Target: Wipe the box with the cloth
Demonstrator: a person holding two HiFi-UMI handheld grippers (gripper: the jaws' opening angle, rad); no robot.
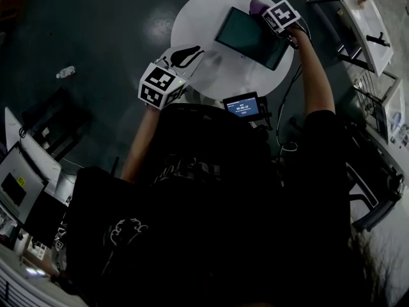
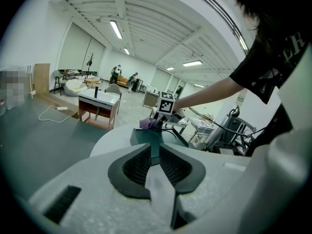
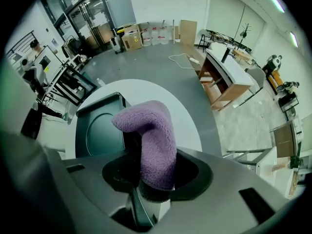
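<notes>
Seen from above, a dark teal box (image 1: 250,37) with a flat lid lies on a round white tabletop (image 1: 201,15), and everything here is placed from that box. At the box's far right corner, the right tongs (image 1: 263,11) are clamped on a fuzzy purple cloth (image 1: 257,6). In the right gripper view, the cloth (image 3: 151,140) stands up between the jaws of these tongs (image 3: 155,177) and folds over at the top toward the box (image 3: 97,130), which sits just beyond and to the left on the tabletop (image 3: 195,123); whether cloth and box touch cannot be told. To the left of the box and apart from it, the left tongs (image 1: 184,57) hover over the tabletop edge. In the left gripper view, the jaws of these tongs (image 2: 152,150) are drawn nearly together with only a slim gap and nothing between them, and they point toward the box (image 2: 144,136), with the purple cloth (image 2: 146,124) showing at its far side. On the person's side of the box, at the near rim, stands a small lit screen (image 1: 243,105). A dark floor (image 1: 96,24) surrounds the tabletop.
</notes>
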